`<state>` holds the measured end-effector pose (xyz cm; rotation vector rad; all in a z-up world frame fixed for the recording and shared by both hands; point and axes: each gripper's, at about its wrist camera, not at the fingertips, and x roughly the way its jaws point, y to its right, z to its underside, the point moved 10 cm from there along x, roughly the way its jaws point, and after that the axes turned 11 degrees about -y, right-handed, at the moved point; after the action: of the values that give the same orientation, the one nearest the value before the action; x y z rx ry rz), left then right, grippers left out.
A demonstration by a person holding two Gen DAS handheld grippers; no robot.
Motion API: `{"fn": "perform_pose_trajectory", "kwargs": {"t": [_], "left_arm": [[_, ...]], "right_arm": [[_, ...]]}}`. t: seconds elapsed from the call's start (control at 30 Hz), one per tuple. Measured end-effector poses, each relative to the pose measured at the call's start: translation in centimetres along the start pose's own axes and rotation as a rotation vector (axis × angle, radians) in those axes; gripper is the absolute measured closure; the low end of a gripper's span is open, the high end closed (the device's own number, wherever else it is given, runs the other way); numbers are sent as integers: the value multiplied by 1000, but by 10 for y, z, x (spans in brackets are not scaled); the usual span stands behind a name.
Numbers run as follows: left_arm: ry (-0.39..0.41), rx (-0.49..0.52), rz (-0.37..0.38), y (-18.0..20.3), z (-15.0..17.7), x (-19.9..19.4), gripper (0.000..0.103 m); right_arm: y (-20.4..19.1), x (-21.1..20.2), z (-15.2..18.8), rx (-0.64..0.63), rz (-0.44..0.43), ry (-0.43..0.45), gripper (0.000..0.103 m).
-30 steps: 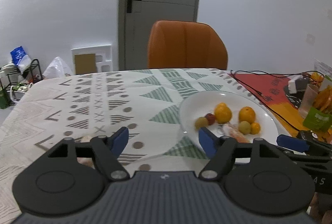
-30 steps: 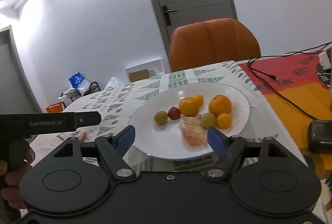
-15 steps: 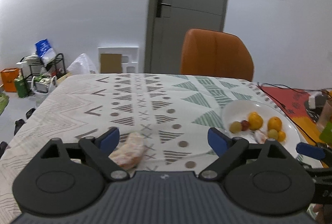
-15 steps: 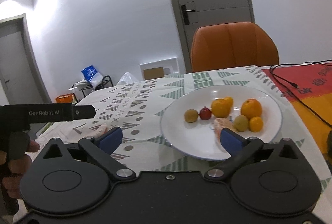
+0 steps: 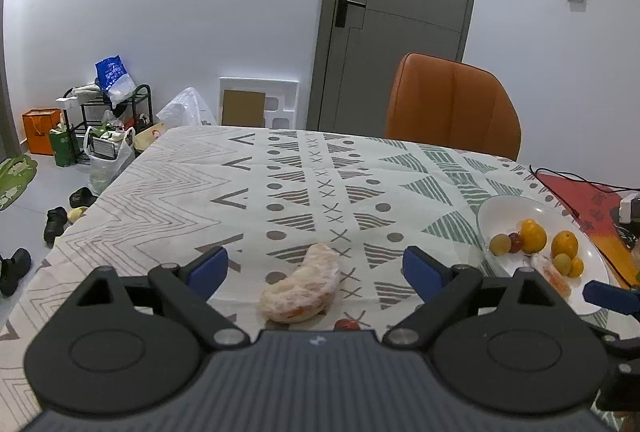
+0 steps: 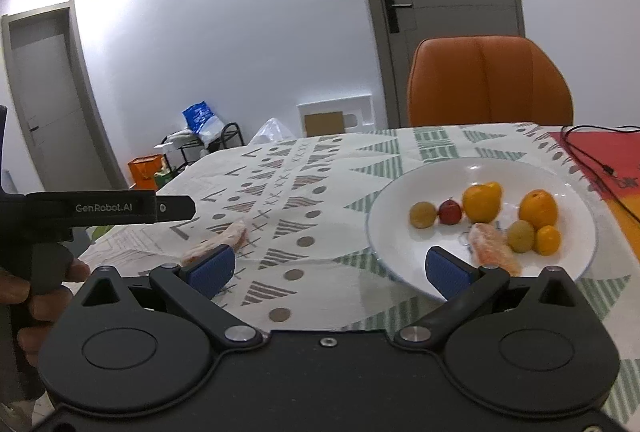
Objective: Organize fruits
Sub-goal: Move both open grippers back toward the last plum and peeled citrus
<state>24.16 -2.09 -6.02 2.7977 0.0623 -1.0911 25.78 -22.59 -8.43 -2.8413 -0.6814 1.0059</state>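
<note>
1. The left gripper [image 5: 316, 268] is spread wide and grips nothing; its fingers [image 5: 209, 267] are black with blue pads.
2. Between those fingers, nearer the left one, a peeled citrus piece [image 5: 301, 285] lies on the cloth [image 5: 280, 192]: curved, pithy white with orange showing through. A small red fruit [image 5: 346, 324] peeps out just behind it, at the gripper body's edge.
3. The cloth is pale, printed with grey and green triangles, dots and crosses.
4. The right gripper [image 6: 330, 268] is equally wide apart and empty.
5. Just beyond its right finger sits a smooth white plate [image 6: 400, 232], round and shallow.
6. On the plate, nearest that finger, lies a second peeled piece [image 6: 494, 250]; past it are two dull green-yellow fruits [image 6: 423, 215], a red one [image 6: 450, 212] and glossy oranges [image 6: 538, 209].
7. Farthest off stands an orange padded chair [image 6: 488, 80].
</note>
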Motion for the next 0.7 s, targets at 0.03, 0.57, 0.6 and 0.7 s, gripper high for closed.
{"fn": "perform_pose_trajectory", "kwargs": {"t": [0.03,0.57,0.6,0.7], "left_arm": [[0,-3,2,-2,0,-1,10],[-37,-37,-10,-41,12,4,10],[-39,-41,-10,-43,13,4,10],[-39,-50,-9,-50,16,4,10]], "right_arm": [[-3,2,0,-2,-7,-5,0],[-50,33,3,-61,-90,-66,5],[-52,36,4,-64,-94,-72,7],[-59,44,6,-73,-105,-92,12]]}}
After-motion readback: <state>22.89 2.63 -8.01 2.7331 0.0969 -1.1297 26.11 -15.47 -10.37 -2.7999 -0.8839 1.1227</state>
